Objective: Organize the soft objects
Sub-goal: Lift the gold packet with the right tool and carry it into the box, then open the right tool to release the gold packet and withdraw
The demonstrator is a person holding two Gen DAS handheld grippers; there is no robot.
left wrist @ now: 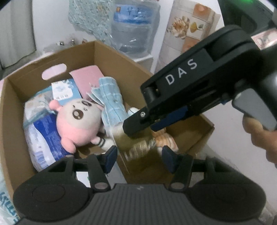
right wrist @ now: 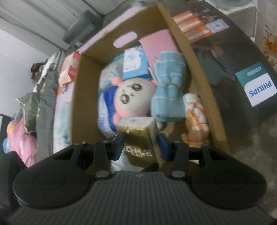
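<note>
Most of the sorting looks done: a pink plush, blue towel and tissue packs are already in the cardboard box ahead of the tongs. A gold pack is clamped in the right tongs above it, not yet dropped. The left tongs are held part open, empty.

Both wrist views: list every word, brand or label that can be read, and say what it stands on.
"DAS": white letters on the right tool, left wrist view.
"PHILIPS": upside down on the white label of the dark carton, right wrist view.
Unreadable: gold pack lettering, blue-and-white tag, water jug label, orange carton panels.
</note>
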